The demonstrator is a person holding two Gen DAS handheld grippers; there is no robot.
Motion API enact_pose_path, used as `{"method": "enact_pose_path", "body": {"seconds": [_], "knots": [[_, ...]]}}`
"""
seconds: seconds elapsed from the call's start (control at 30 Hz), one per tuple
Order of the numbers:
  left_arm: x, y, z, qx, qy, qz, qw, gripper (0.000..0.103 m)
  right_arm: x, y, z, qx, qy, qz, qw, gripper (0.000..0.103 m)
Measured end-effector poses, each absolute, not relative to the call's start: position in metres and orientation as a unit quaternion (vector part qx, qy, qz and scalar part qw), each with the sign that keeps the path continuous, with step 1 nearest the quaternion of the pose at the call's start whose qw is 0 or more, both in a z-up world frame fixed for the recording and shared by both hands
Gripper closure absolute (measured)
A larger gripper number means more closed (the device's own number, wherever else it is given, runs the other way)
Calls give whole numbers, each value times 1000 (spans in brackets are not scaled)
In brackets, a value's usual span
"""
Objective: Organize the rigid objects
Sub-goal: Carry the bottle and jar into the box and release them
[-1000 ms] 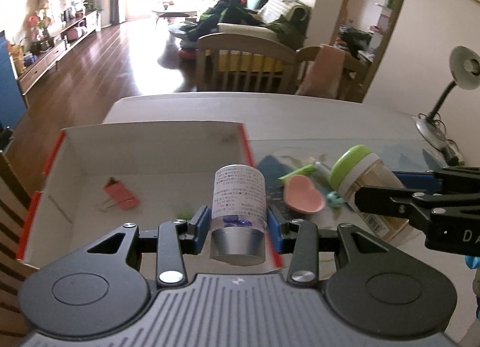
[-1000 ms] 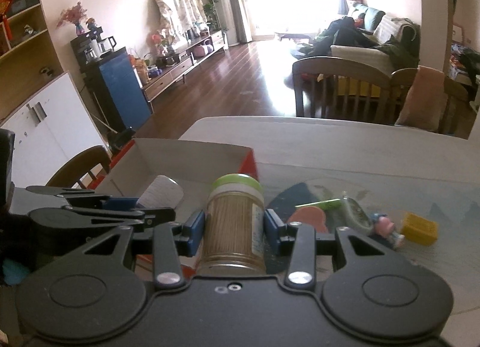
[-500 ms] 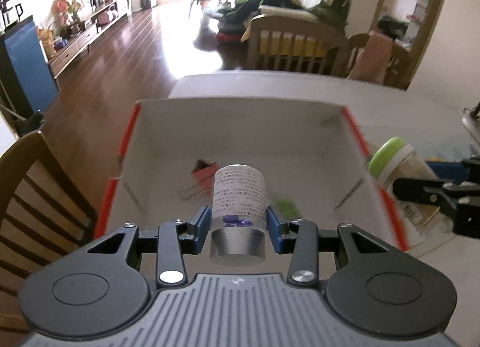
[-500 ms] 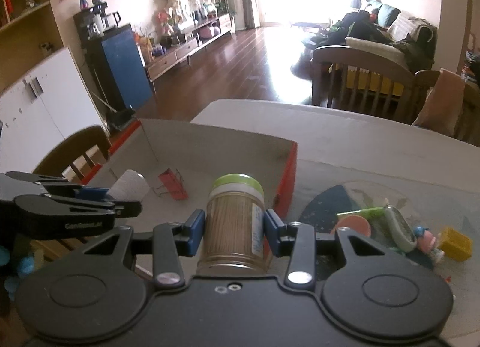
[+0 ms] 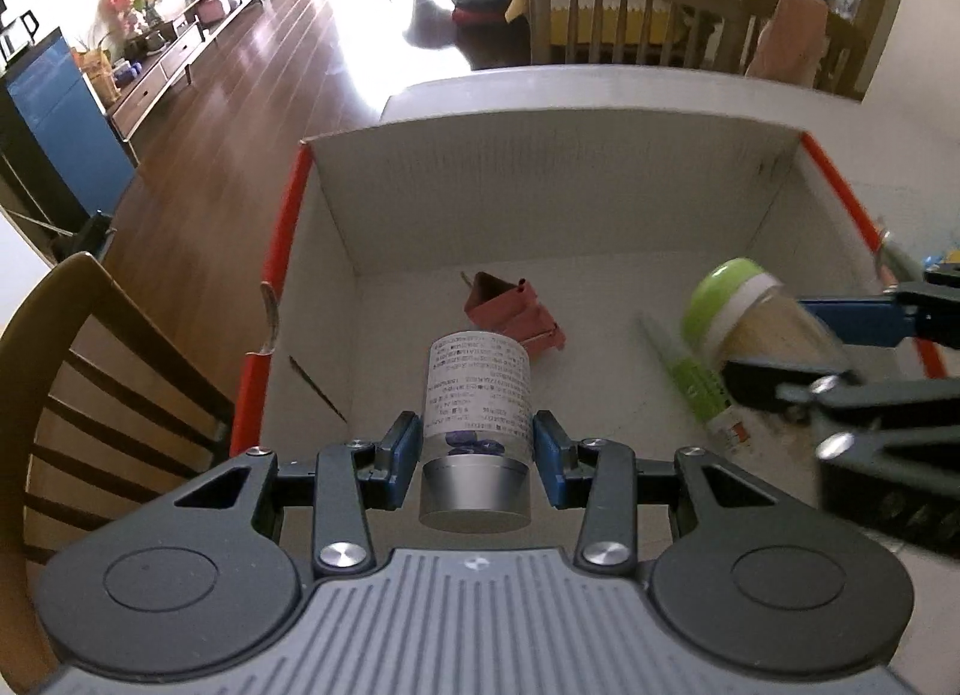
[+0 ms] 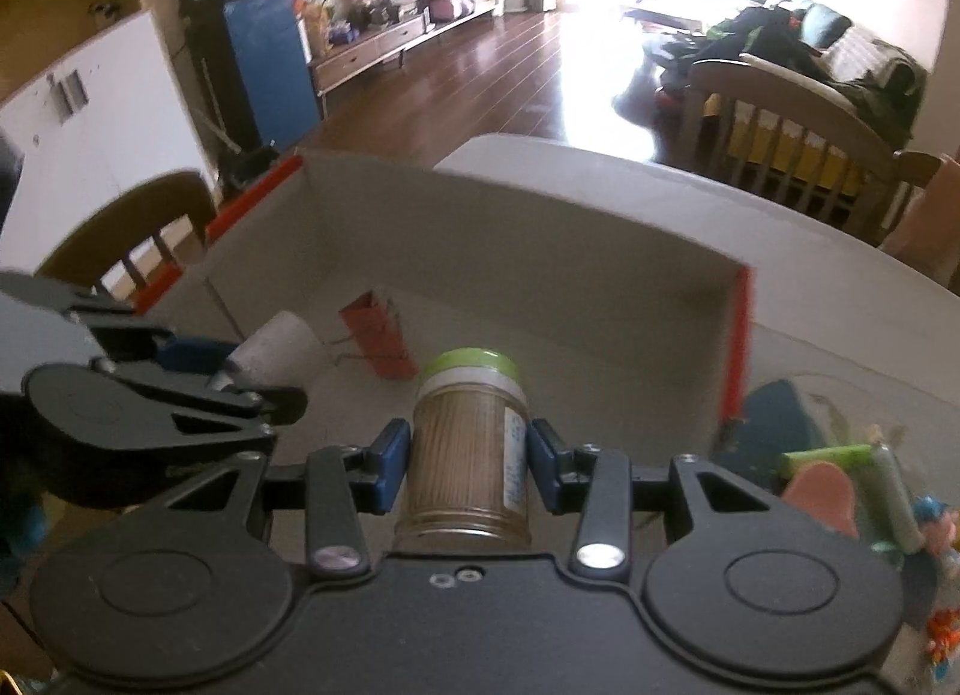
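Note:
My left gripper [image 5: 474,446] is shut on a white labelled bottle with a silver cap [image 5: 477,401] and holds it over the open white box with red edges [image 5: 540,197]. My right gripper [image 6: 468,455] is shut on a toothpick jar with a green lid [image 6: 468,425], also over the box [image 6: 540,251]. The jar [image 5: 756,323] and right gripper show at the right of the left wrist view; the bottle [image 6: 273,347] shows at the left of the right wrist view. A red binder clip [image 5: 510,314] and a green tube [image 5: 690,377] lie on the box floor.
Small items lie on the table right of the box: a pink heart-shaped piece [image 6: 822,491], a green stick [image 6: 828,455], a dark blue object [image 6: 774,419] and small toys [image 6: 936,521]. Wooden chairs stand left [image 5: 90,383] and behind the table [image 5: 630,5].
Both grippers have moved left from the table's clutter to above the box, each still holding its container. The jar now hangs inside the box's right side.

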State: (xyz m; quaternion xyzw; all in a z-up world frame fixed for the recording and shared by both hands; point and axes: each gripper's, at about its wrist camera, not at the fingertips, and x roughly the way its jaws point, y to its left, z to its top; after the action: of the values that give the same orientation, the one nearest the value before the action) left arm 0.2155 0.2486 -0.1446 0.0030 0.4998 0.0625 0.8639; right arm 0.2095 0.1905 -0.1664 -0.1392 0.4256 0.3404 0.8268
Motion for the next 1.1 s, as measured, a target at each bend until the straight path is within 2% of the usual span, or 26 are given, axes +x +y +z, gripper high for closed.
{"method": "enact_pose_path", "body": {"seconds": [0.2,0.37,0.63,1.1], "knots": [[224,251,-160,2,521,53,852,63,212,198,-184,-160,448,342,810,61],[228,259,-172,-42,545,50,836,63,211,203,-192,-173,469,339,797,61],[240,260,-179,-38,572,41,819,63,213,209,-193,-178,483,339,787,63],[238,255,-167,-27,558,40,829,63,209,197,-182,-154,480,344,792,55]]}}
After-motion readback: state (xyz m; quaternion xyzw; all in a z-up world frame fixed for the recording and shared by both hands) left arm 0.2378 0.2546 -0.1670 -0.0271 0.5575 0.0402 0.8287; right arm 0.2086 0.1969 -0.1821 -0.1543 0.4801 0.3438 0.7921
